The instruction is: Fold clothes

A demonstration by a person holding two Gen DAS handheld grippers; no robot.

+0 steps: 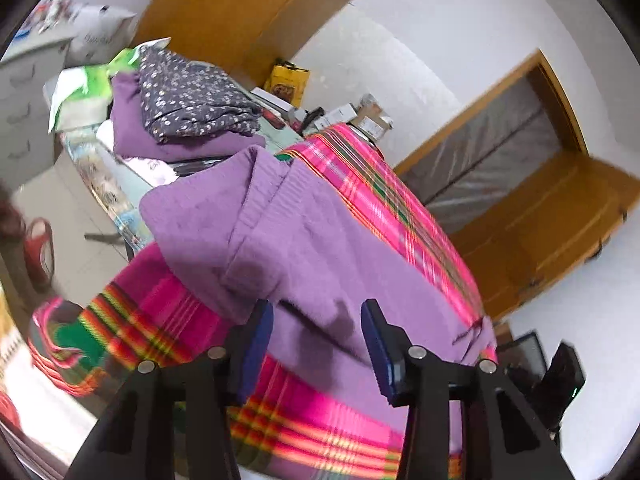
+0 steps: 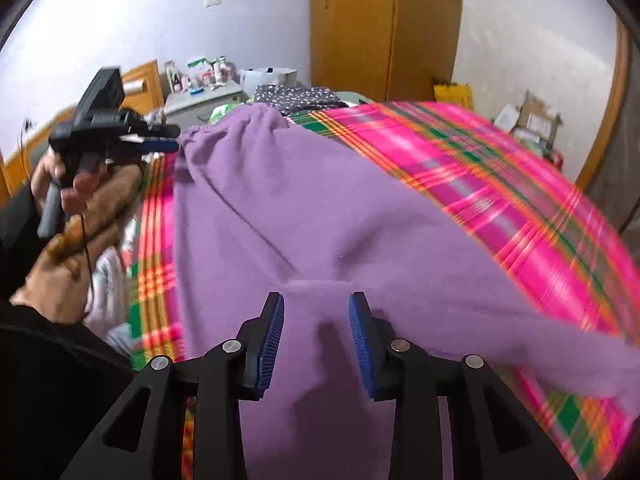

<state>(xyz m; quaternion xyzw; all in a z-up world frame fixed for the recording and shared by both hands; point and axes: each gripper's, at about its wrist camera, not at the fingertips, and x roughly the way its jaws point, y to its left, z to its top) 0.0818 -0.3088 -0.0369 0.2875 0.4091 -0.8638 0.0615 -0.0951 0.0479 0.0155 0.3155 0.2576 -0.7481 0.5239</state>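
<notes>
The right tool [image 2: 316, 300] has its ribbed blue pads [image 2: 273, 336] parted, jaws open and holding nothing. It hangs just above the soft, fuzzy purple knit garment [image 2: 280, 208], which lies spread ahead of it on the pink plaid woven blanket [image 2: 500, 184] covering the bed. A gathered fold of the knit lies just beyond the fingertips; contact cannot be confirmed.

The left tool [image 1: 318, 308] is likewise open and empty, poised over a lower edge of the same garment, where a ribbed band runs forward and left of the pads.

Only the left wrist view shows, beyond the garment, a folded stack: a dark grey floral-print cloth [image 1: 192, 100] on a purple folded knit [image 1: 132, 128]. Only the right wrist view shows the left tool from outside, gripped by a hand [image 2: 68, 184] to the left, and a yellow wooden wardrobe [image 2: 384, 28] at the far wall.
</notes>
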